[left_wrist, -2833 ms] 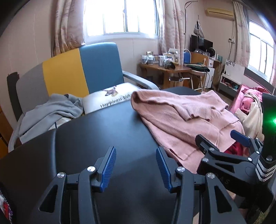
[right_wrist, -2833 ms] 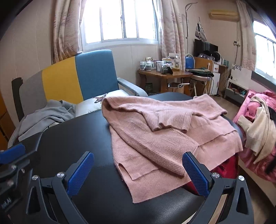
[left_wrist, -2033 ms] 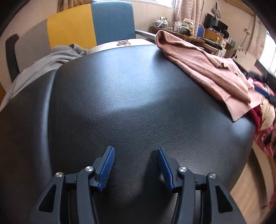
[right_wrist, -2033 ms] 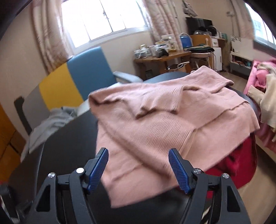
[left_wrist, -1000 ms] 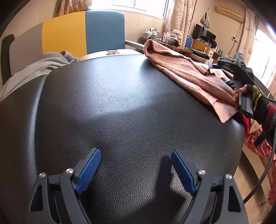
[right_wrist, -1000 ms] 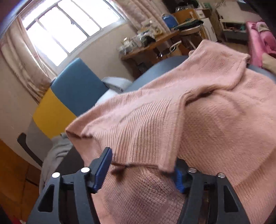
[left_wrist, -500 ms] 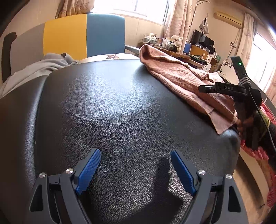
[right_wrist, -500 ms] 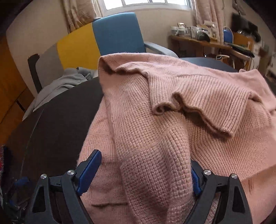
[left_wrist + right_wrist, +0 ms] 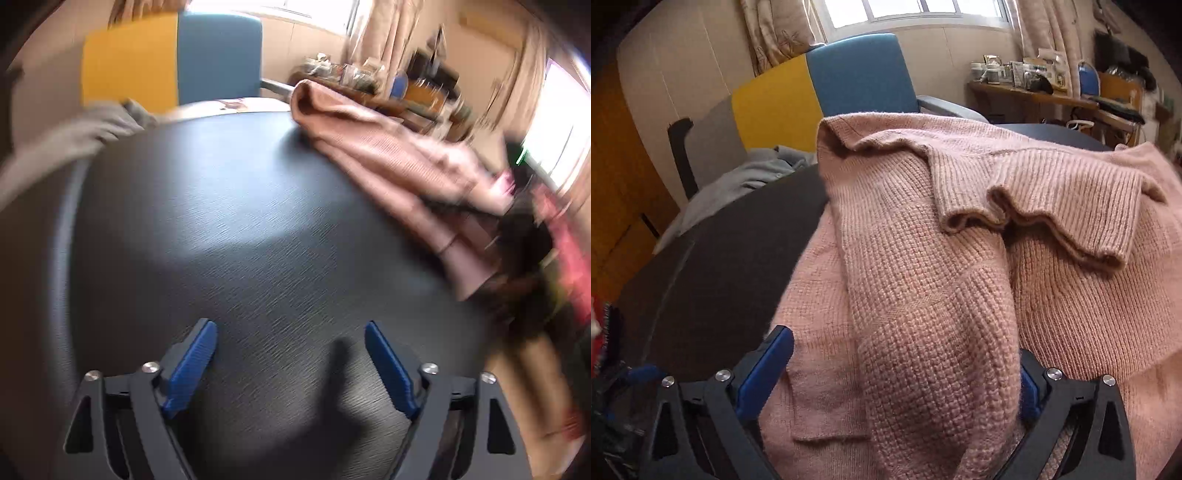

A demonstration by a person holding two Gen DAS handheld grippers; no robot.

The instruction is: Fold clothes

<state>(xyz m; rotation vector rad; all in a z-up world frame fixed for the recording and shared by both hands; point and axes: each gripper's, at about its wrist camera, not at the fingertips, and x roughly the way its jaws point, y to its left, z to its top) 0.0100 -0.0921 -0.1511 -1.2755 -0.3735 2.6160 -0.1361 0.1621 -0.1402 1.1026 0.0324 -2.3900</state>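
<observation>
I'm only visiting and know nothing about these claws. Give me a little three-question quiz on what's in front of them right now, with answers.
1. True or false: the pink sweater lies bunched between the right claw's blue pads.
2. What lies between the left claw's pads: A) the sweater, B) only the black table, C) the grey garment?
3. Fill in: behind the table stands a chair with a back of grey, yellow and ____ panels.

Key
1. True; its jaws are opening and stand wide around the knit.
2. B; its jaws are closing on nothing.
3. Blue.
</observation>
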